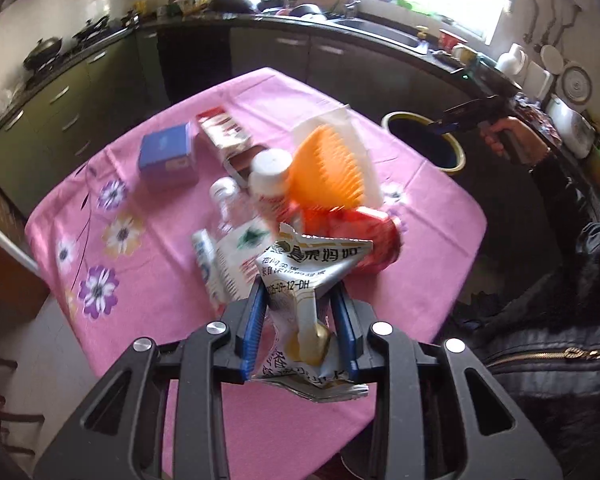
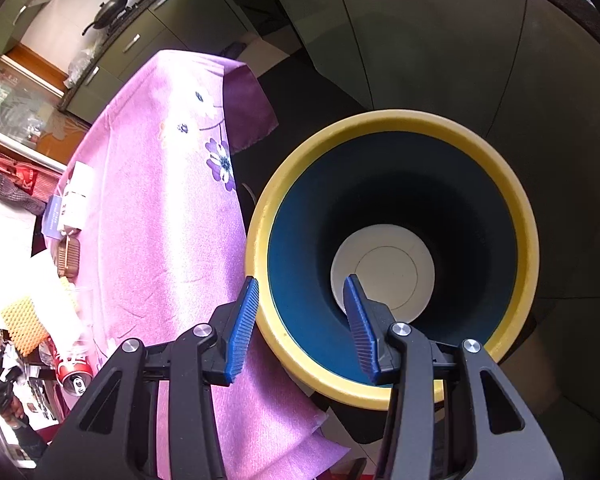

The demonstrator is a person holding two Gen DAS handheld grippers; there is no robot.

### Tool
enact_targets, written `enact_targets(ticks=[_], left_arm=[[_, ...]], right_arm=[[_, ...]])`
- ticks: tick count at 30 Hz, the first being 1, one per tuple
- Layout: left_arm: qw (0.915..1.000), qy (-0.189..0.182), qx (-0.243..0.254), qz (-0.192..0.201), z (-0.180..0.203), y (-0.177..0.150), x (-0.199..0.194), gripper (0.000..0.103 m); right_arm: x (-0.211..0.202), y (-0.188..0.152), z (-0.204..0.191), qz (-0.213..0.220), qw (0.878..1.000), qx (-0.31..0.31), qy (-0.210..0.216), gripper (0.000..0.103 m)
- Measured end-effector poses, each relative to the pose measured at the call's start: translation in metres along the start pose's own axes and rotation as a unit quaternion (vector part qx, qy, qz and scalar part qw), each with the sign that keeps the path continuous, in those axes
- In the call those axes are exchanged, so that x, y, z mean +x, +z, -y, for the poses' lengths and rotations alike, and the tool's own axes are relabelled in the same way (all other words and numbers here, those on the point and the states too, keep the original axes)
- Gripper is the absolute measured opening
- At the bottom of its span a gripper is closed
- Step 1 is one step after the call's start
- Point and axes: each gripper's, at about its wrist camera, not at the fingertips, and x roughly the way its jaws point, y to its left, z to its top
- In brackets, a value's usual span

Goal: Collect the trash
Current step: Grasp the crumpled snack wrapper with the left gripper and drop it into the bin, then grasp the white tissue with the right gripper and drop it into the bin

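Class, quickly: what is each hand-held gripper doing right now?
Left hand-held gripper: closed on a crumpled silver foil snack wrapper.
Right hand-held gripper: open, empty, above the yellow-rimmed dark bin.

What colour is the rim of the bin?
The bin's rim is yellow, with dark blue inside. The right wrist view shows it best.
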Motion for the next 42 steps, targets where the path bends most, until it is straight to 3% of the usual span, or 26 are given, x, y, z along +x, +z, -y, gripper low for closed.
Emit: enact_targets(ticks=[6,10,13,17,21,23,27,34,36,39,42], left_arm=[[0.9942,-0.088,0.06,0.019,0.077,0.091,0.038,0.033],[0.9836,-0.161,0.08,0.012,0.131,0.153,0.1,0.033],[0.9805,-0.174,0.091,-0.002,0.172,0.193,0.155,0.033],[0.9815,-0.168,0.09,-0.018,0.213,0.238,0.227,0.033],[0.9876,-0.129,0.082,-0.032,0.238,0.265,0.294,0.033],[0.9919,-0.093,0.077,-0.04,0.241,0.27,0.313,0.033],[0.993,-0.099,0.06,-0.021,0.231,0.259,0.29,0.034],[0.9931,-0.071,0.034,0.087,0.184,0.211,0.167,0.07],[0.9922,-0.05,0.011,0.114,0.16,0.194,0.132,0.078],[0.9873,0.009,-0.035,0.155,0.117,0.161,0.084,0.089],[0.9781,0.081,-0.073,0.178,0.084,0.128,0.046,0.091]], right_arm=[[-0.035,-0.016,0.02,0.045,0.999,0.001,0.022,0.045],[-0.061,-0.033,0.043,0.076,0.997,0.007,0.029,0.045],[-0.079,-0.048,0.065,0.095,0.995,0.017,0.03,0.045],[-0.098,-0.07,0.092,0.109,0.993,0.031,0.026,0.045],[-0.11,-0.085,0.113,0.121,0.991,0.045,0.022,0.045],[-0.113,-0.091,0.12,0.123,0.991,0.049,0.022,0.045],[-0.11,-0.096,0.12,0.117,0.992,0.041,0.031,0.045],[-0.083,-0.077,0.07,0.089,0.994,-0.014,0.061,0.046],[-0.07,-0.067,0.041,0.069,0.994,-0.04,0.075,0.053],[-0.051,-0.055,-0.01,0.036,0.991,-0.084,0.095,0.056],[-0.037,-0.049,-0.061,0.006,0.986,-0.115,0.117,0.064]])
